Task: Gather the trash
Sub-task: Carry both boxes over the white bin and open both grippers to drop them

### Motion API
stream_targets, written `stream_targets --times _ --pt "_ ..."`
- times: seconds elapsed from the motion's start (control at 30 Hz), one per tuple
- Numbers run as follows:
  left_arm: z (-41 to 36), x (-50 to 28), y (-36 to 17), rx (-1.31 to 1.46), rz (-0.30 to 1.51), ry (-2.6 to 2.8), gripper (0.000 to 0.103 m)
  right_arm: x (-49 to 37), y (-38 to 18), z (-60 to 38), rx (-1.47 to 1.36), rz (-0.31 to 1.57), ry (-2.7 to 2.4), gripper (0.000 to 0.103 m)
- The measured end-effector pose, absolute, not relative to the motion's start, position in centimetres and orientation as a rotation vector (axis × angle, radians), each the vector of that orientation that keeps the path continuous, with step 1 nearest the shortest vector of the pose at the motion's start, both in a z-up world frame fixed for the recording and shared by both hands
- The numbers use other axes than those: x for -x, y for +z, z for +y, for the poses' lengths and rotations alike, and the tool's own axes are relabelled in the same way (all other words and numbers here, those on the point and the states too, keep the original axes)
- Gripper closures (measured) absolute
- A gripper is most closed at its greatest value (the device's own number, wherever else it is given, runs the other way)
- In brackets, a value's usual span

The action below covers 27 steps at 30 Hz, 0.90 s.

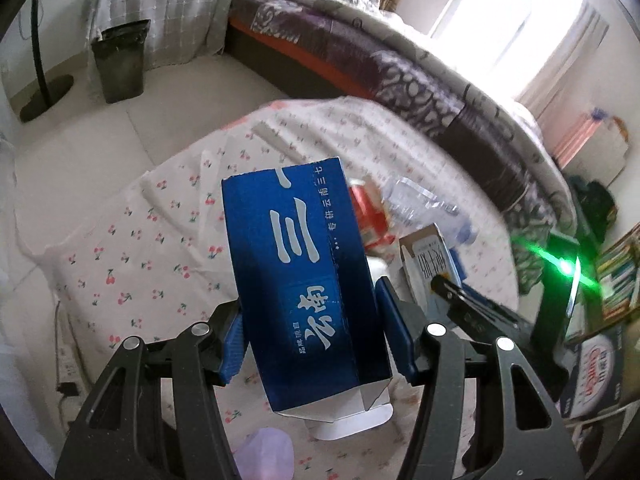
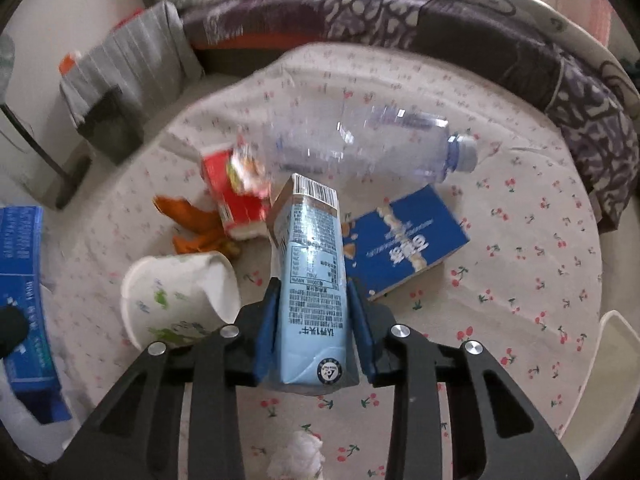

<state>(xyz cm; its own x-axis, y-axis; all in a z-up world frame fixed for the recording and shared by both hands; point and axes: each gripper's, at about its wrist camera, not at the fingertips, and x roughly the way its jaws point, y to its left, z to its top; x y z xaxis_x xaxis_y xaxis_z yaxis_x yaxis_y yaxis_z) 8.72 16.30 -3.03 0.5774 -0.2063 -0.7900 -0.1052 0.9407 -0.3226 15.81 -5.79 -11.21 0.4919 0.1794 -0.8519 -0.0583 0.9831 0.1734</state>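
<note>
My left gripper (image 1: 310,328) is shut on a tall dark blue carton (image 1: 300,280) with white Chinese lettering, held above the cherry-print tablecloth (image 1: 140,248). My right gripper (image 2: 314,312) is shut on a light blue milk carton (image 2: 312,280), held above the same cloth (image 2: 520,280). On the table lie a clear plastic bottle (image 2: 360,144), a red and white carton (image 2: 236,196), a flat blue box (image 2: 404,248), a tipped paper cup (image 2: 180,296), orange peel (image 2: 192,228) and a crumpled tissue (image 2: 298,456). A black trash bin (image 1: 120,60) stands on the floor at far left.
A bed with a purple patterned blanket (image 1: 400,64) runs behind the table. A cloth-covered stand (image 1: 168,12) is beside the bin. A white chair edge (image 2: 600,380) is at right. The right gripper and its carton also show in the left wrist view (image 1: 440,276).
</note>
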Motion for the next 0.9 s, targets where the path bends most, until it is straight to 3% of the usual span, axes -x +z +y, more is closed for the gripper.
stream_targets --times 0.4,0.9 --pt "14.0 -9.1 -0.9 0.366 0.824 -0.095 0.047 -12.1 -5.0 -8.7 -0.203 0.842 0.167 0.069" --pt "8.4 -9.8 -2.0 0.305 0.839 -0.177 0.047 -9.3 -2.6 -14.9 -0.235 0.772 0.070 0.069"
